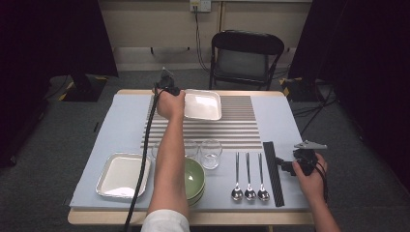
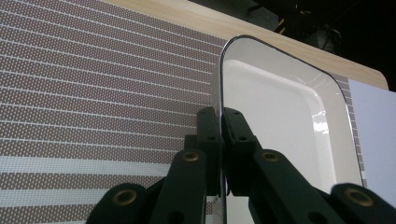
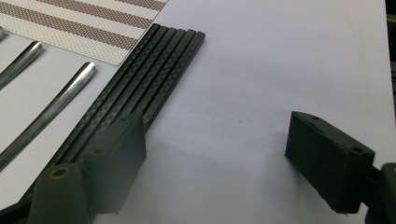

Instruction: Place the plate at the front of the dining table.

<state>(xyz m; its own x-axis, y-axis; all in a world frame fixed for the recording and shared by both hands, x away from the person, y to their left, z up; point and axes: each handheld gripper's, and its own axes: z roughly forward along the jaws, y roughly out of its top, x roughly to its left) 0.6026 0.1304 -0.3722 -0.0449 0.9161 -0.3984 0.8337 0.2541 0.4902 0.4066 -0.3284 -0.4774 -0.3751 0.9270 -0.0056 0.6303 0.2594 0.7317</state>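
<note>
The desk (image 1: pixel 280 205) carried a pale blue cover, and on its far middle lay a brown-and-white striped placemat (image 1: pixel 241 130). On the mat's 11 o'clock corner sat the white square tray (image 1: pixel 203 105), rounded at the corners, its sides squared to the mat's stripes. The left gripper (image 1: pixel 170 90) met it at the tray's 9 o'clock edge. In the left gripper view the jaws were pressed together on that rim, one inside the wall and one outside, pinching the tray (image 2: pixel 280 121); the tray's near corner was cut off at the bottom of that view behind the jaws, and whether the tray lay flat on the mat or was slightly lifted could not be told.

At the desk's 7 o'clock corner lay a second white tray (image 1: pixel 121 174). The person's left forearm crossed over a stack of green bowls (image 1: pixel 196 178) and hid part of one of two clear glasses (image 1: pixel 211 153). Toward 5 o'clock lay a set of black chopsticks (image 1: pixel 273 171), long axis running near to far, with three metal spoons (image 1: pixel 249 179) just to their 9 o'clock side, bowls nearest the person.

The right gripper (image 1: pixel 303 162) hovered just beside the chopsticks at the desk's 4 o'clock edge. In the right gripper view its jaws were spread wide over bare cover, holding nothing, one jaw overlapping the chopsticks (image 3: pixel 154 74).
</note>
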